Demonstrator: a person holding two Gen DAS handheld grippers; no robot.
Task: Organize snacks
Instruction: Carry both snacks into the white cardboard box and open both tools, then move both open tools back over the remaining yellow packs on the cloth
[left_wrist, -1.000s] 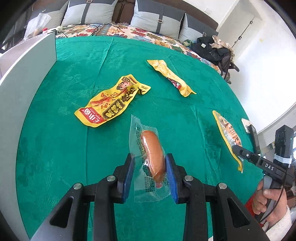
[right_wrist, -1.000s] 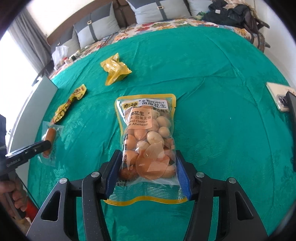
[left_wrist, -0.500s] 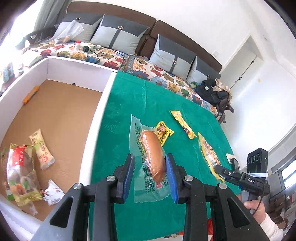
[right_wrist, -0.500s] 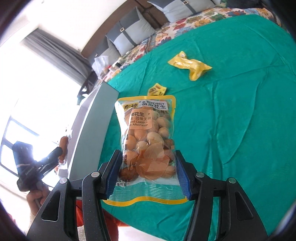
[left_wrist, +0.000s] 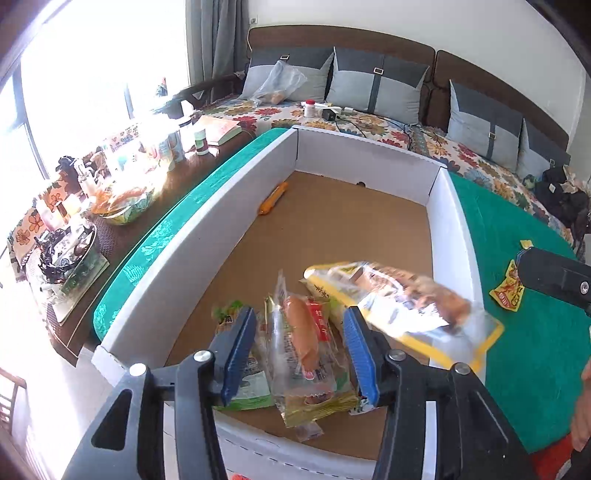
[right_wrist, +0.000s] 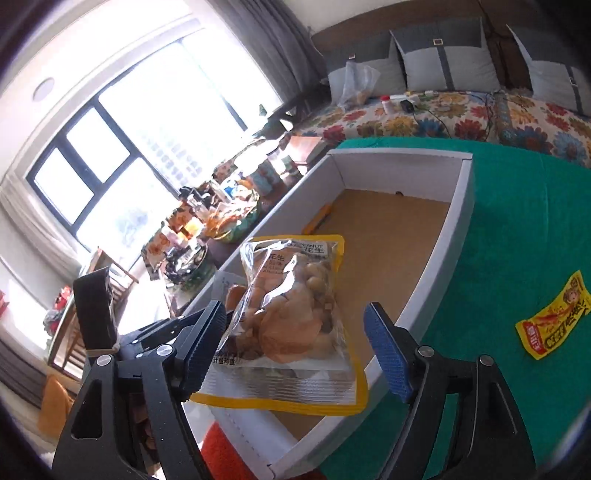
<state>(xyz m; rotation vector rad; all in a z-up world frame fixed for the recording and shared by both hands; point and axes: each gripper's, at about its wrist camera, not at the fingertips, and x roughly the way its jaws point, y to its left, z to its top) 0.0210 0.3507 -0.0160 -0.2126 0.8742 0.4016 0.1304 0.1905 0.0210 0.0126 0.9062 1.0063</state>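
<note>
My left gripper (left_wrist: 300, 352) hangs over the near end of a white box (left_wrist: 450, 236) with a brown floor. Its jaws are opening, and a sausage in a clear wrapper (left_wrist: 303, 336) sits loose between the blue pads, touching neither. My right gripper (right_wrist: 297, 349) is over the same box (right_wrist: 458, 229), its jaws opening too. A yellow-edged peanut bag (right_wrist: 288, 314) drops free between its pads. In the left wrist view the peanut bag (left_wrist: 402, 299) is blurred in mid-air above the box's right wall.
Several snack packets lie in the box's near end, among them a green one (left_wrist: 251, 384); an orange stick (left_wrist: 273, 197) lies far inside. A yellow packet (right_wrist: 554, 317) rests on the green cloth. A cluttered side table (left_wrist: 122, 206) stands left, a sofa (left_wrist: 376, 85) behind.
Both grippers swung left from above the green cloth to above the white box. Both sets of jaws spread and let go of the sausage and the peanut bag.
</note>
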